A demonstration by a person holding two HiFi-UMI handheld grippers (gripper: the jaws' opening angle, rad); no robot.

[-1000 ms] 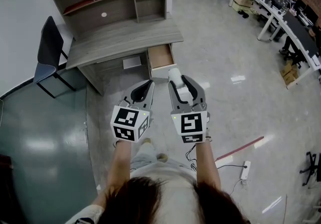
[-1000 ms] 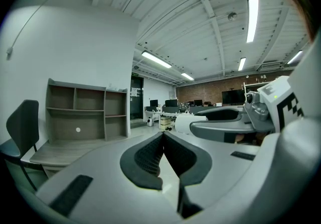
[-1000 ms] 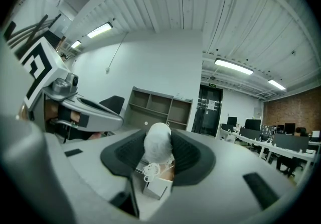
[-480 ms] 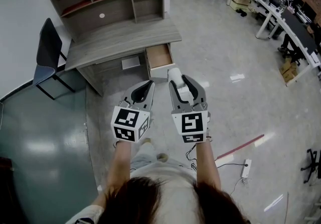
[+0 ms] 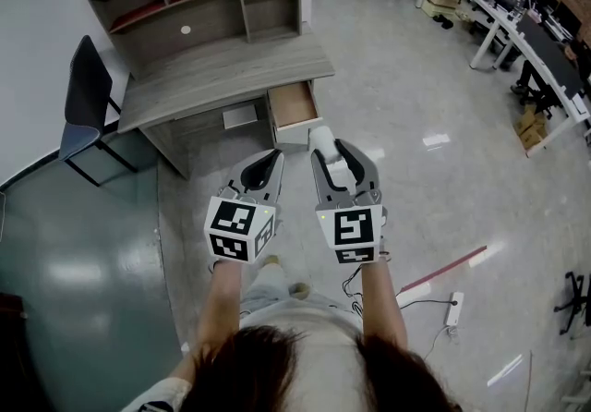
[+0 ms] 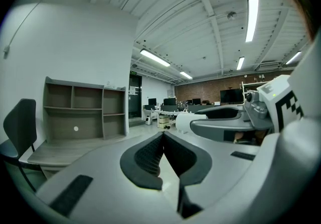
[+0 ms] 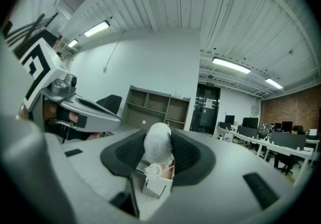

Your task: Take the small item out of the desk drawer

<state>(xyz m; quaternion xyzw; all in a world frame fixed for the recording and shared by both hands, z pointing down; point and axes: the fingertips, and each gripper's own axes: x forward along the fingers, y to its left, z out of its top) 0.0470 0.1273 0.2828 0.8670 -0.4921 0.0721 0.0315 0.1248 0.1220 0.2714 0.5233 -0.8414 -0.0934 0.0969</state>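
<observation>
Office floor (image 5: 443, 105) below; desk (image 5: 222, 68), open drawer (image 5: 294, 105) ahead. Right gripper (image 5: 337, 156) clamps white item (image 7: 157, 140), clear of drawer. Left gripper (image 6: 161, 142) closed, empty. Risk: round item slips if I ease grip.

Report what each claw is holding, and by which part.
The right claw grips a small white item by its two sides, between the pads. The left claw is closed on nothing.
</observation>
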